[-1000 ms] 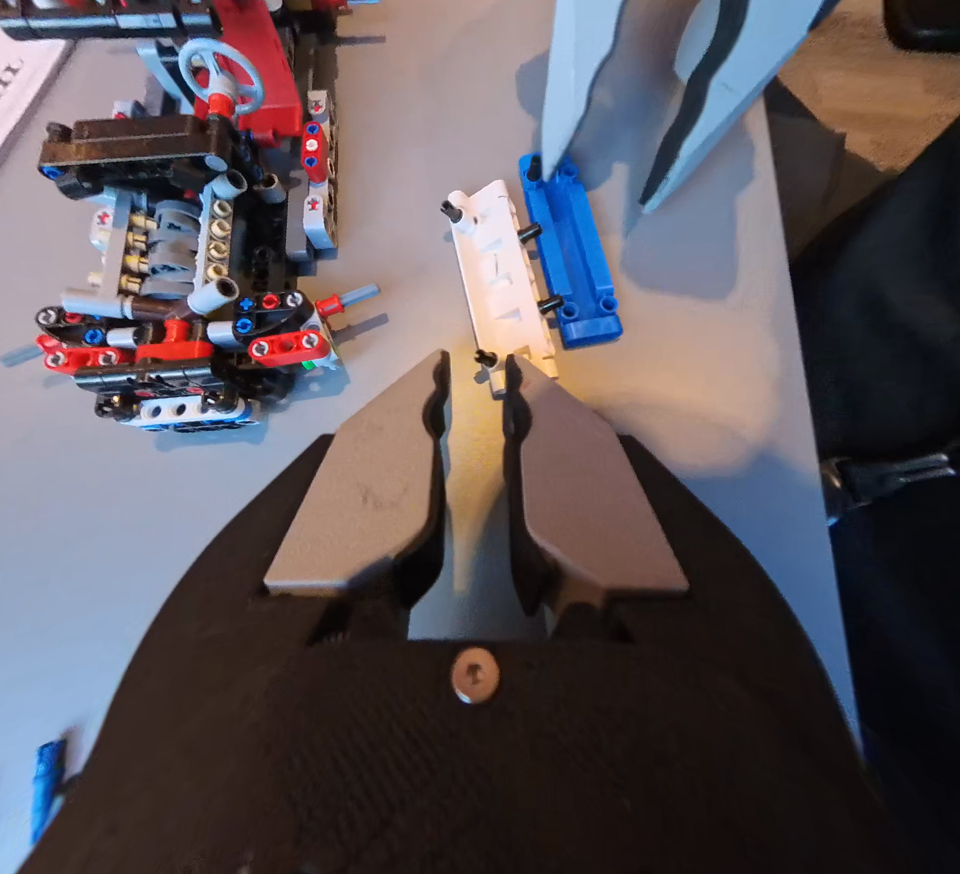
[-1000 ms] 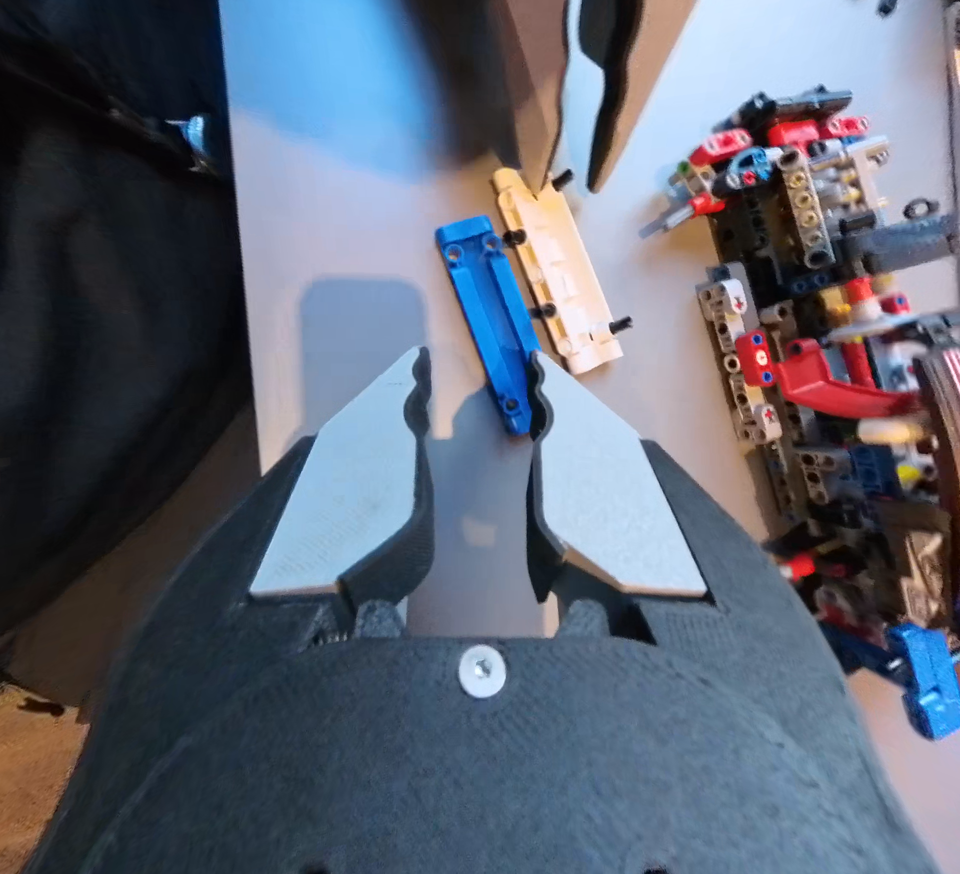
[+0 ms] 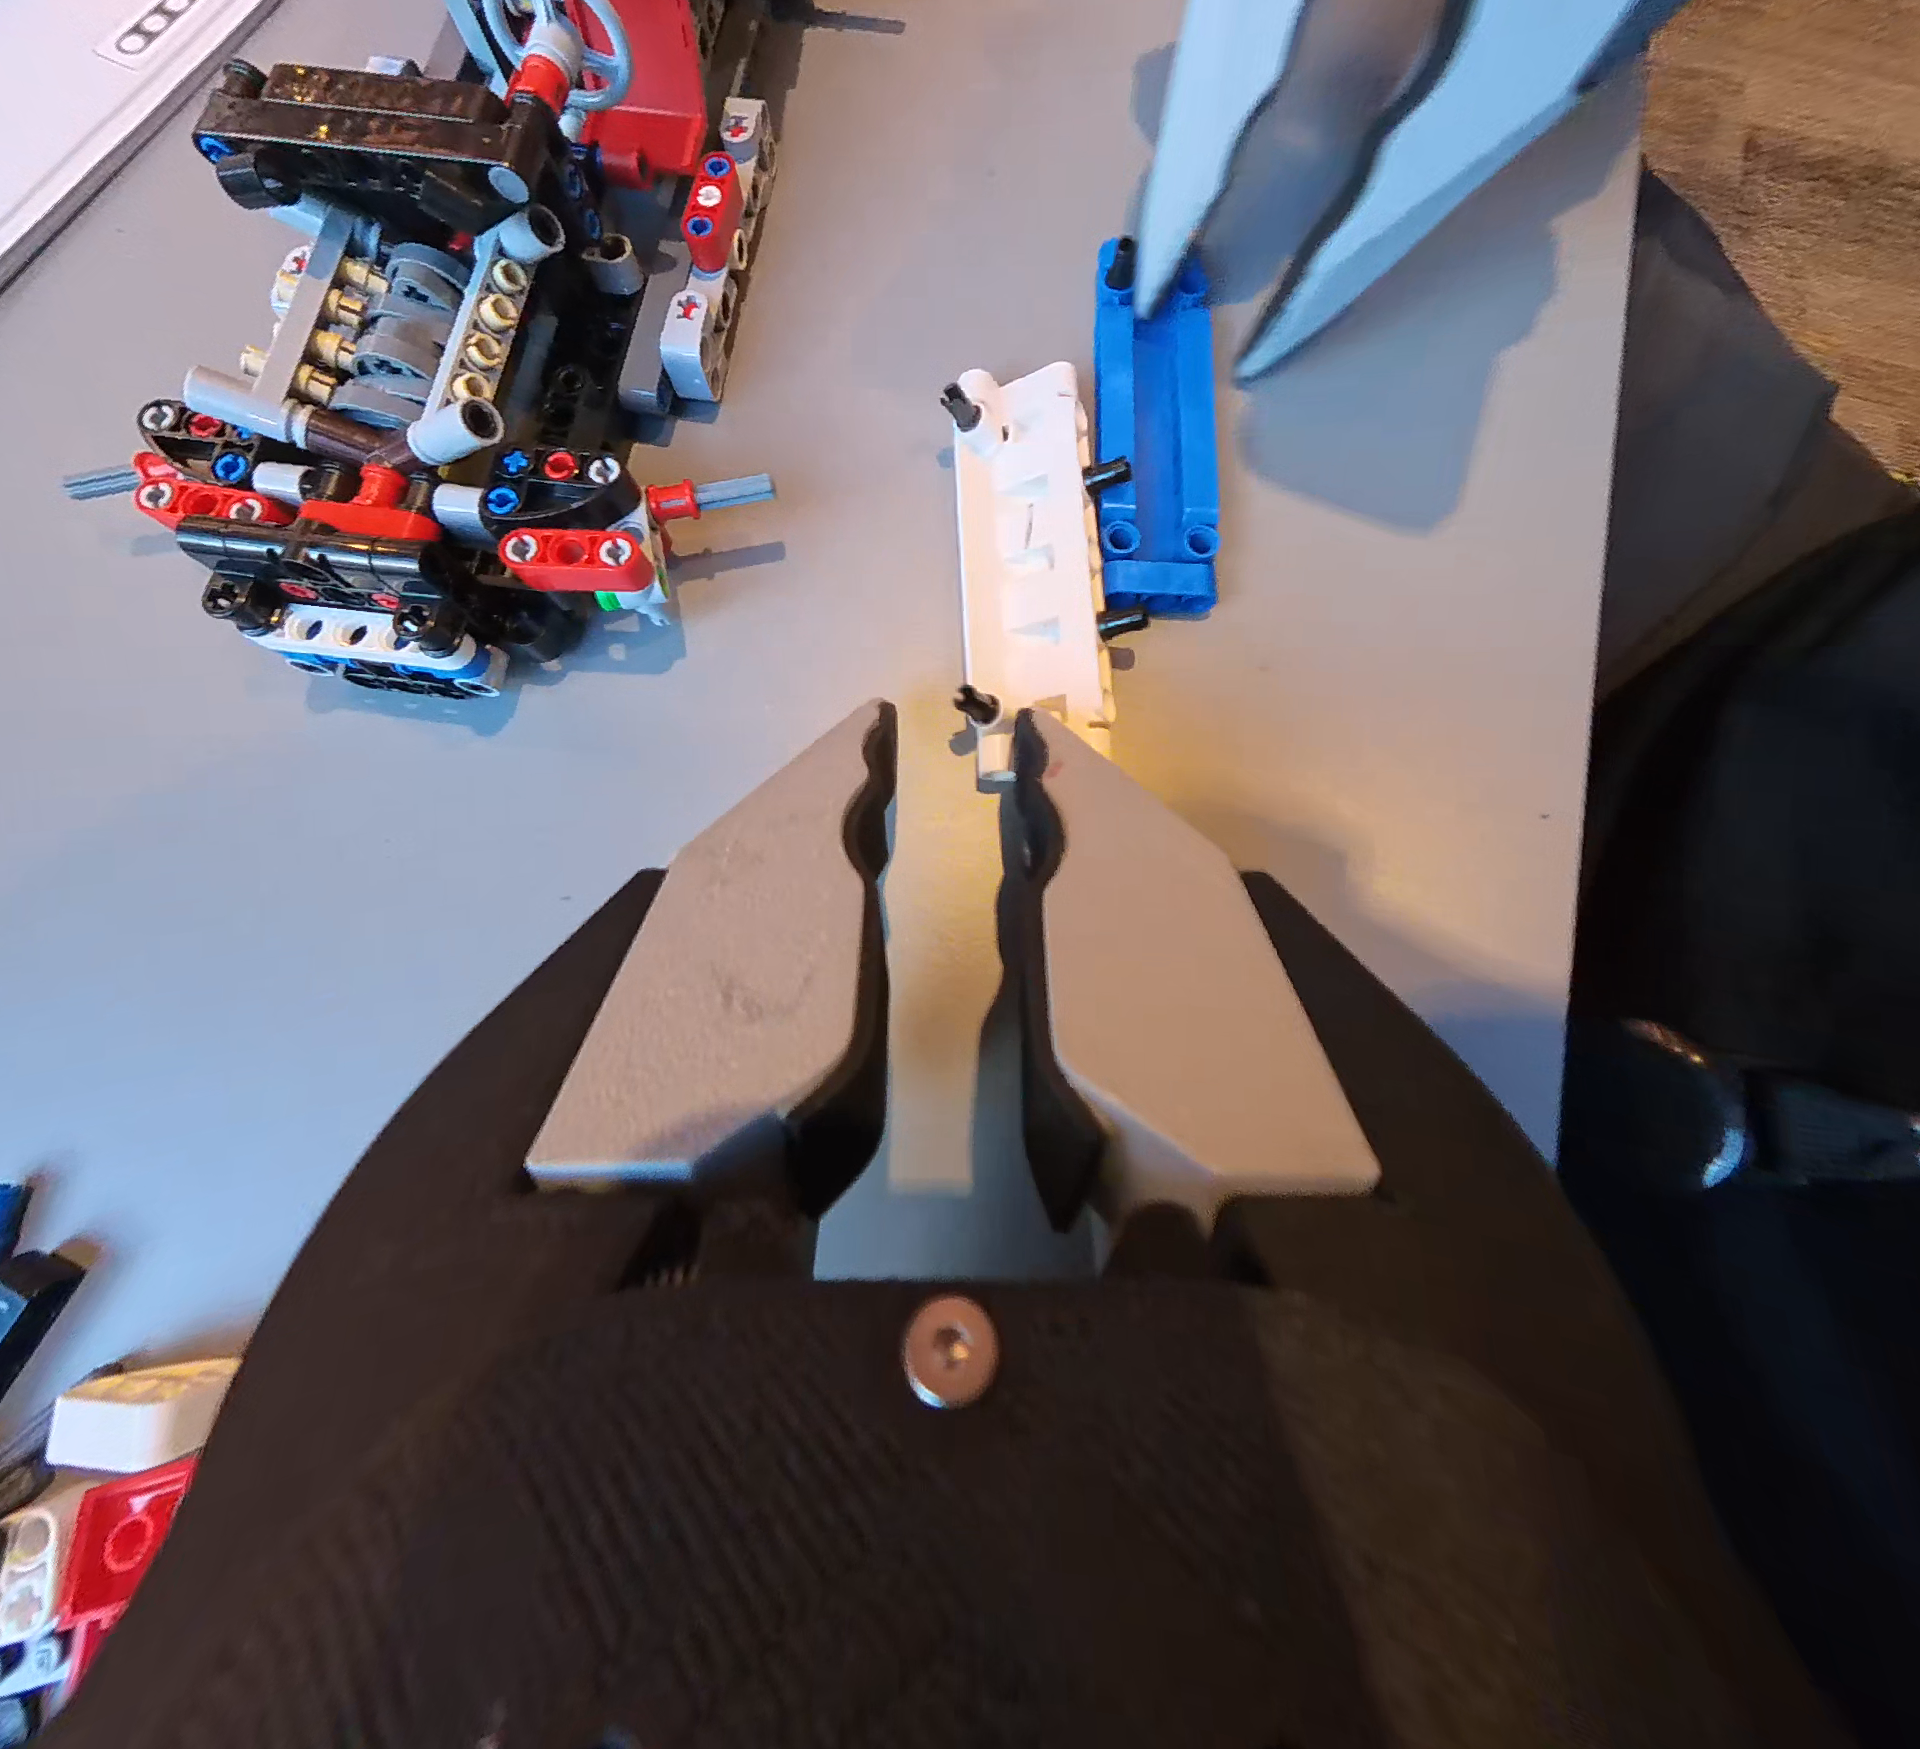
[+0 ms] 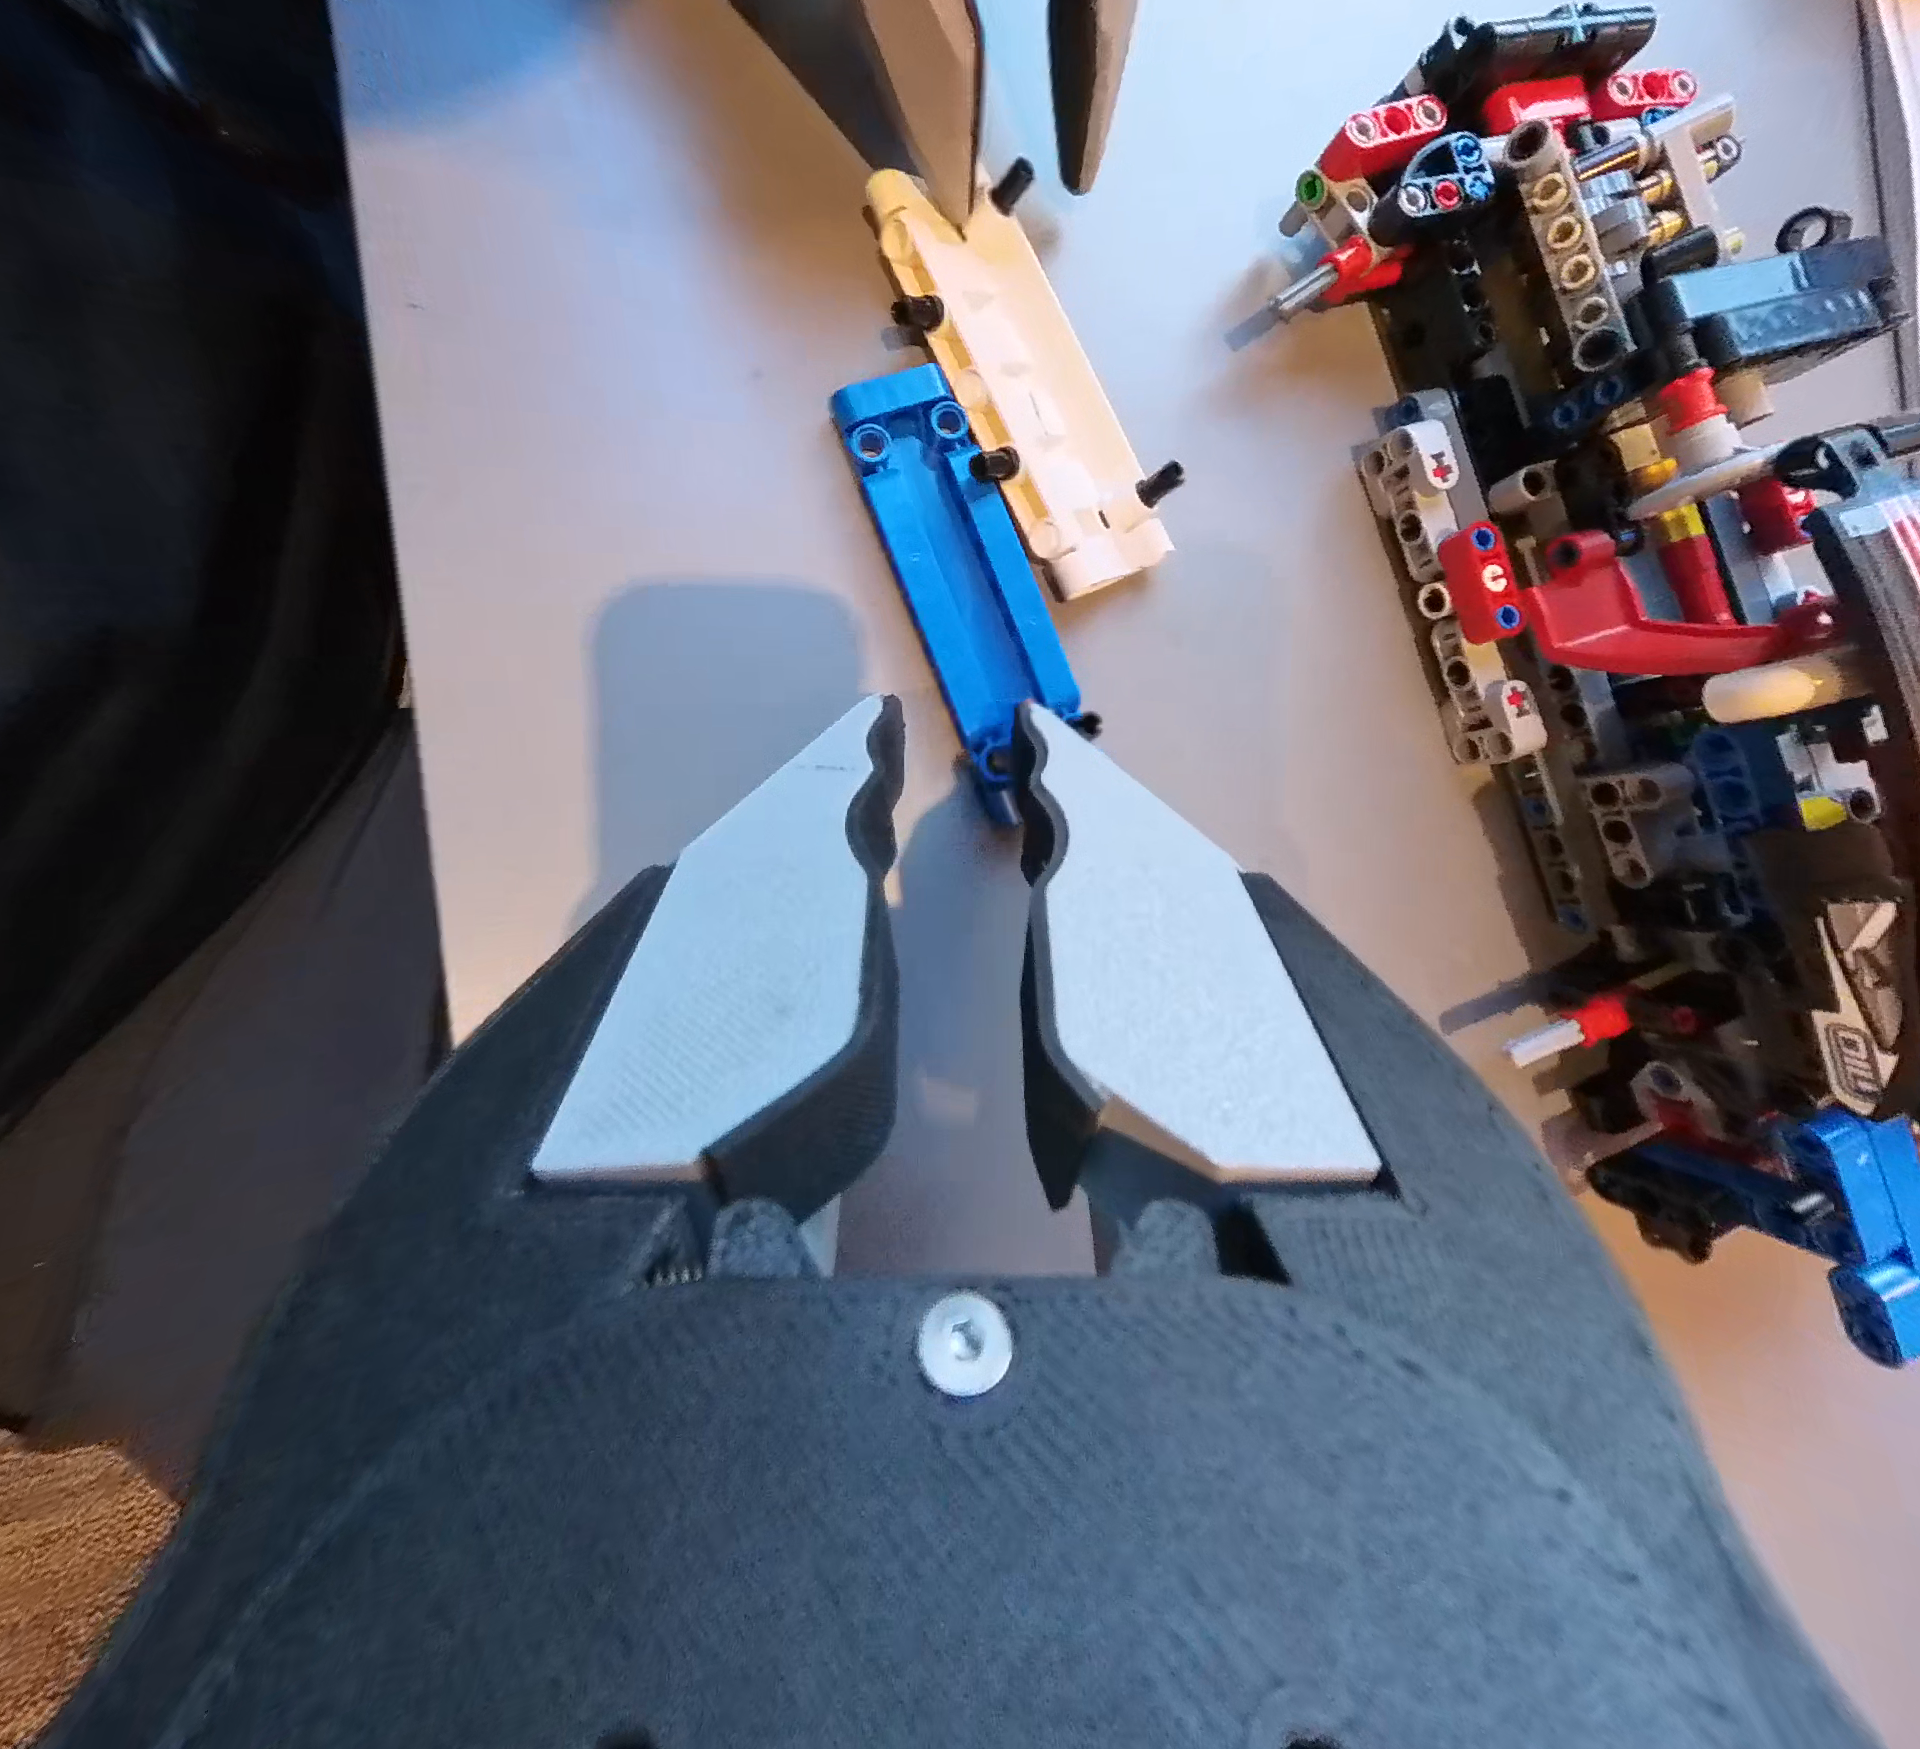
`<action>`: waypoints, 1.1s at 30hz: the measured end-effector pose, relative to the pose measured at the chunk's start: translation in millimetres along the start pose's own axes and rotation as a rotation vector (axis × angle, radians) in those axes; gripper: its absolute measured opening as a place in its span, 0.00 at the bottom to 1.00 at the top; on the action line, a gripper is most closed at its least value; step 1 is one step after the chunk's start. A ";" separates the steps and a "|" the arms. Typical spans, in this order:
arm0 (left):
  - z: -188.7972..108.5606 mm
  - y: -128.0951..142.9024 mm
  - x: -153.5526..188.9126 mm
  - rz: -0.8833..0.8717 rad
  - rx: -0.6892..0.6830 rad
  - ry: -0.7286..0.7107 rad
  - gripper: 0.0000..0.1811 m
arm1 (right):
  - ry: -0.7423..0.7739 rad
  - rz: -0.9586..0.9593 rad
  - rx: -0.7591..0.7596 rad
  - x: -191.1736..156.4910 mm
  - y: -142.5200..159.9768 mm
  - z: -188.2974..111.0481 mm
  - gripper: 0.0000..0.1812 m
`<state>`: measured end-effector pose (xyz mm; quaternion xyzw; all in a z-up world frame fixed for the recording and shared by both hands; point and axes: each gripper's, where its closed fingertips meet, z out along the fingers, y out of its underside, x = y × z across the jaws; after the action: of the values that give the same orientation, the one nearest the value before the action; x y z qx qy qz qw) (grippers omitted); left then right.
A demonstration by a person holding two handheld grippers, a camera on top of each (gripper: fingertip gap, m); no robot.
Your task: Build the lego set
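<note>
Left wrist view. Grey matte worktop (image 3: pixel 312 868), edge at right, dark clothing beyond it. Left tool (image 3: pixel 954 731) low over the worktop, grey wedge fingers with wavy black inner pads, parted and gripping nothing; right fingertip (image 3: pixel 1039 738) touching the near end of the white panel (image 3: pixel 1029 546). White panel: long, flat, ribbed on its upper face, black pins (image 3: pixel 1110 473) jutting from its sides and ends. Just beside it, offset farther away, the blue panel (image 3: pixel 1158 442): long, glossy, channelled, round holes at the near end, one white-panel pin reaching its edge. Right tool (image 3: pixel 1210 333) coming down from above, one tip pressed on the blue panel's far end, the other tip on bare worktop; jaws apart. At left, the half-built car (image 3: pixel 416 328): black, grey, red beams, pale steering wheel (image 3: pixel 556 21), axles sticking out. Booklet (image 3: pixel 125 16) in the far left corner; loose pieces (image 3: pixel 94 1491) at lower left.

Right wrist view. Same worktop (image 4: pixel 644 349), warm light patches on it. Right tool (image 4: pixel 961 733) released, holding nothing, right fingertip (image 4: pixel 1044 743) against the blue panel's (image 4: pixel 961 577) near end, a black pin showing beside that tip. White panel (image 4: pixel 1029 390) beyond, angled, touching the blue one. Left tool (image 4: pixel 1023 187) at top, one tip on the white panel's far end, jaws apart. Car (image 4: pixel 1621 556) at right, studded beams, red curved seat.
</note>
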<state>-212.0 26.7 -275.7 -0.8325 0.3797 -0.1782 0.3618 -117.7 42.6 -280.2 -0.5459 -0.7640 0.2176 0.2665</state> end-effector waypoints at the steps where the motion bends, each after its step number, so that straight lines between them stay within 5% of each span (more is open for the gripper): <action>1: -0.3 0.3 0.6 -0.003 0.000 0.001 0.11 | 0.000 0.002 0.004 2.9 -0.2 1.3 0.10; 12: -30.7 0.8 -4.9 0.013 0.028 -0.052 0.14 | 0.038 0.057 0.044 33.7 0.8 3.4 0.10; 19: -48.0 18.9 -21.4 -0.022 0.042 -0.107 0.14 | 0.046 0.221 0.144 16.7 -12.3 -6.8 0.12; 27: -21.2 20.0 5.6 0.074 -0.021 0.038 0.15 | 0.117 0.374 0.135 0.5 -22.9 -0.3 0.21; 33: -9.3 13.9 13.4 0.079 -0.039 0.115 0.26 | 0.102 0.575 0.175 6.1 -23.1 4.0 0.31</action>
<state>-215.6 5.9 -279.4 -0.8120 0.4361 -0.2039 0.3300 -138.4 41.1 -267.8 -0.7250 -0.5420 0.3213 0.2782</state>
